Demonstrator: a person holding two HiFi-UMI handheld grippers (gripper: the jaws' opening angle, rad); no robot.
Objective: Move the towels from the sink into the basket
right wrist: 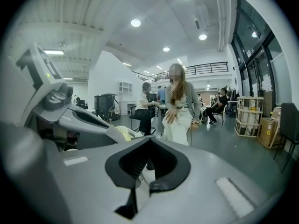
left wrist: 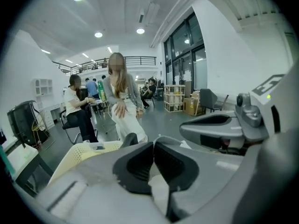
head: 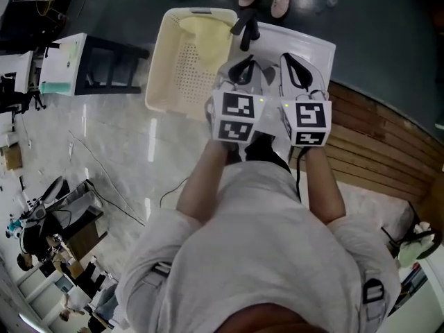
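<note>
A yellow towel [head: 208, 37] lay in the basket [head: 166, 64] at eleven o'clock. The left hand-held gripper [left wrist: 153, 146] pinched a pale towel [left wrist: 156, 185], seemingly next; the right hand-held gripper [right wrist: 148, 146] was pressed together.

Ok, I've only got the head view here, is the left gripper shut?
Observer: Yes. In the left gripper view, the left gripper has its jaws closed together.
Operator: And the other one?
Observer: The right gripper is shut as well. The right gripper view shows its jaws meeting with nothing gripped between them.
</note>
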